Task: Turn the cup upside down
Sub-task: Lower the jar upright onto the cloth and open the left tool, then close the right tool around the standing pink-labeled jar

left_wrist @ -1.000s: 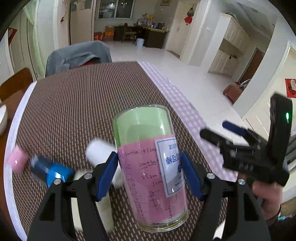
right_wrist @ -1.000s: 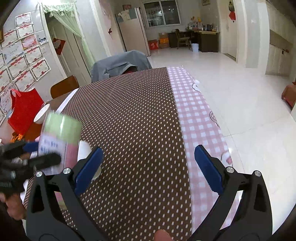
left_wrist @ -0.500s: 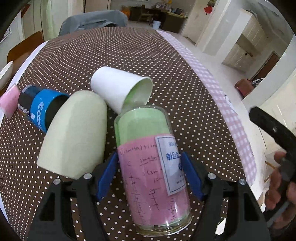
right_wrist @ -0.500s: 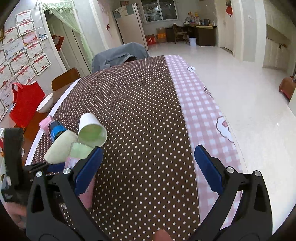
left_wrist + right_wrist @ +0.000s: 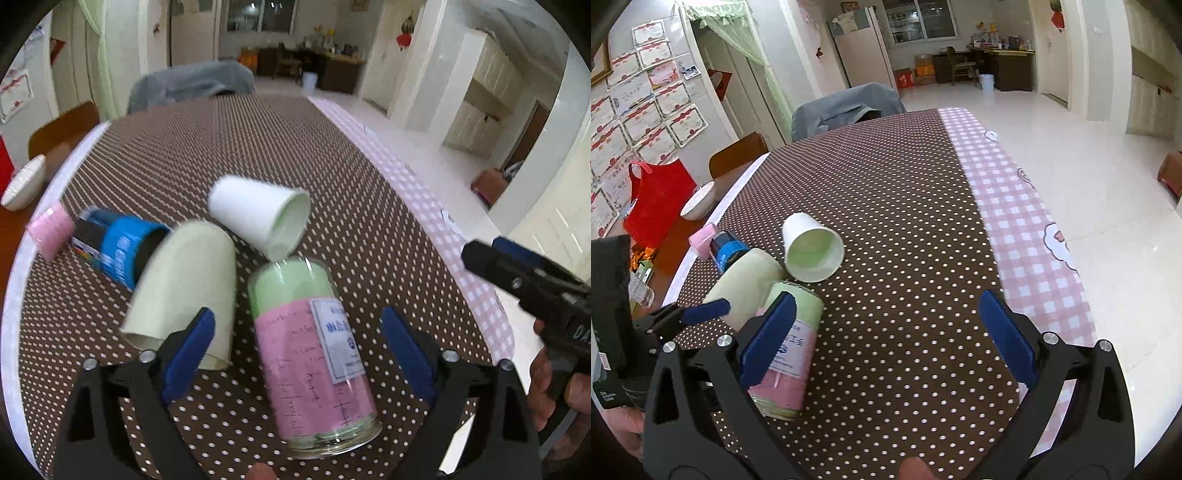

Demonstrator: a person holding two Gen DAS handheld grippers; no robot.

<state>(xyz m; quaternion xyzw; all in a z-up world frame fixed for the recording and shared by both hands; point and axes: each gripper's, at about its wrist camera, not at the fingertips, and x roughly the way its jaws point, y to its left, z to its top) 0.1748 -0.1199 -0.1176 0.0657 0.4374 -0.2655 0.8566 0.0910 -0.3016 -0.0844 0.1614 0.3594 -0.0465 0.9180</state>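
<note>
A clear glass cup [image 5: 310, 354], lined with pale green and pink paper and bearing a white label, stands on end on the brown dotted tablecloth [image 5: 229, 147]. My left gripper [image 5: 295, 347] is open, its blue pads either side of the glass with a gap on both sides. In the right wrist view the glass cup [image 5: 788, 350] stands at lower left, partly behind one pad of my right gripper [image 5: 886, 339], which is open and holds nothing. I cannot tell which end of the glass is down.
A white paper cup [image 5: 258, 218] and a pale green cup [image 5: 184, 288] lie on their sides just beyond the glass. A blue can [image 5: 114, 247] and a pink item [image 5: 50, 230] lie left. The pink checked table edge [image 5: 1027, 236] runs along the right.
My left gripper has lowered the glass cup onto the table beside the lying cups and opened, letting it go. The right gripper has stayed open.
</note>
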